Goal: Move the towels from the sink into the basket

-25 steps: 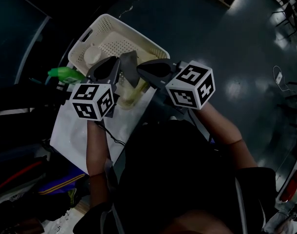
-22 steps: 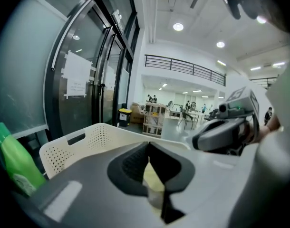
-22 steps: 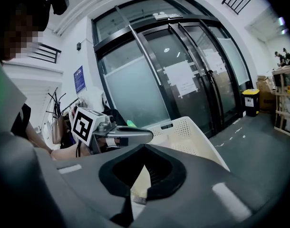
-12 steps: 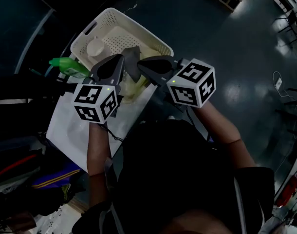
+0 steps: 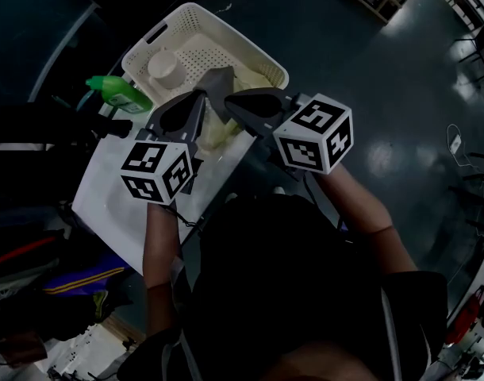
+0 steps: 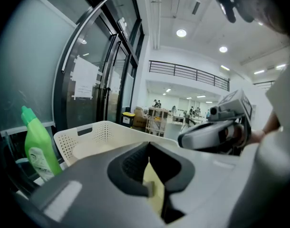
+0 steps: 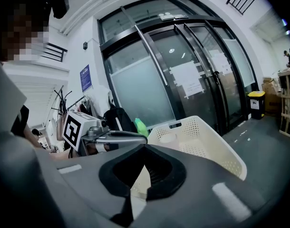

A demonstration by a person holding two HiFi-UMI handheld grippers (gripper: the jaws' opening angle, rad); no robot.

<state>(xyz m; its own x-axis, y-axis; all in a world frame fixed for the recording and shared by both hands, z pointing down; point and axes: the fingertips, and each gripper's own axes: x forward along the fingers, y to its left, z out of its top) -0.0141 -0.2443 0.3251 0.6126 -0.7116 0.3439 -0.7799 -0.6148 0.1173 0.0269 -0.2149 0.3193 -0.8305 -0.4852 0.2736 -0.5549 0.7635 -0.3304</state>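
Observation:
A pale yellow towel (image 5: 217, 136) hangs between my two grippers, just in front of the cream perforated basket's (image 5: 266, 58) near rim. My left gripper (image 5: 204, 94) is shut on the towel (image 6: 153, 194), whose yellow cloth shows between its jaws (image 6: 149, 163). My right gripper (image 5: 230, 100) sits close beside it, tips nearly touching, and looks shut on the same towel (image 7: 140, 184), pale cloth showing under its jaws (image 7: 144, 167). A white round roll (image 5: 164, 66) lies inside the basket. The white sink (image 5: 107, 205) lies below and to the left.
A green bottle (image 5: 119, 94) stands at the basket's left, also in the left gripper view as a green bottle (image 6: 38, 148). Glass doors (image 7: 183, 80) rise behind the basket (image 7: 216, 146). Bags and clutter (image 5: 59, 284) lie on the dark floor at lower left.
Both grippers have moved with the towel a little toward the basket, the left one more. The left gripper's jaws have closed on the cloth. The basket now sits higher in the head view.

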